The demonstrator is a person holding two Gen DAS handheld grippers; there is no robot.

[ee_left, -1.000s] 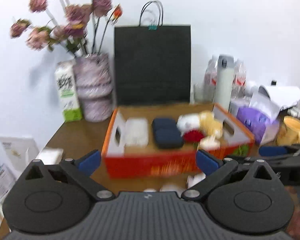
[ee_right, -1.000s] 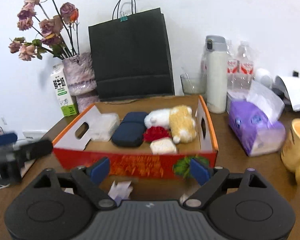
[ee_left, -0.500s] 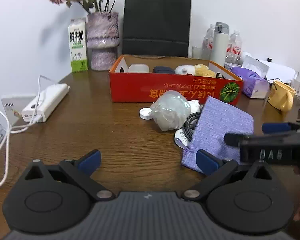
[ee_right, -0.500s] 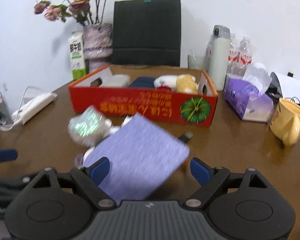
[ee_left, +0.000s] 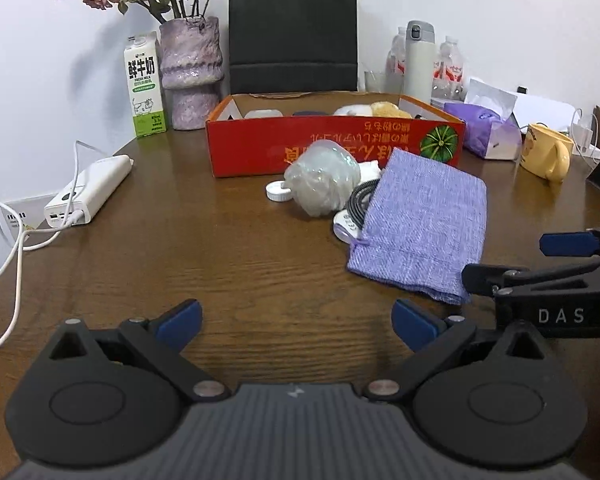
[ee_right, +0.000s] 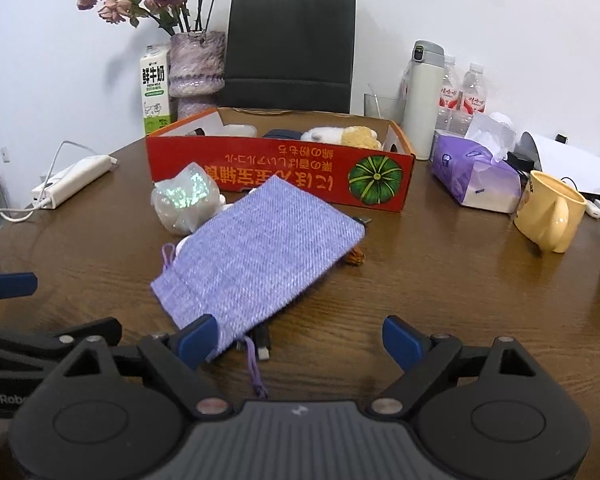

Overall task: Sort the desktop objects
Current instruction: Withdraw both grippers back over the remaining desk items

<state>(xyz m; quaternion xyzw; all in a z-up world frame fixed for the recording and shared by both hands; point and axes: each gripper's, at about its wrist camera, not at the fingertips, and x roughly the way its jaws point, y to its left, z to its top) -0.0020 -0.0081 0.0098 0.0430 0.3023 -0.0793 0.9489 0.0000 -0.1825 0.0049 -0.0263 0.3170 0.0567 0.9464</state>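
A purple woven pouch (ee_left: 422, 226) (ee_right: 260, 248) lies flat on the brown table, in front of a red cardboard box (ee_left: 332, 148) (ee_right: 280, 170) that holds plush toys and dark cases. Left of the pouch sit a crumpled clear plastic bag (ee_left: 322, 184) (ee_right: 184, 200), a small white round lid (ee_left: 278, 192) and a coiled cable on a white disc (ee_left: 354, 216). My left gripper (ee_left: 296, 322) is open over bare wood, nothing between its fingers. My right gripper (ee_right: 300, 340) is open, its left fingertip (ee_right: 198, 338) over the pouch's near corner, where the drawstring and a cable plug lie.
A white power bank (ee_left: 90, 192) with its cable lies at the left. At the back stand a milk carton (ee_left: 144, 86), a vase of dried flowers (ee_left: 190, 72), a black paper bag (ee_left: 292, 28), a thermos (ee_left: 420, 60) and bottles. A tissue pack (ee_right: 474, 172) and yellow mug (ee_right: 550, 210) are right.
Both grippers have pulled back from above the box and come down toward the table. The pouch and the loose items in front of the box are now in view.
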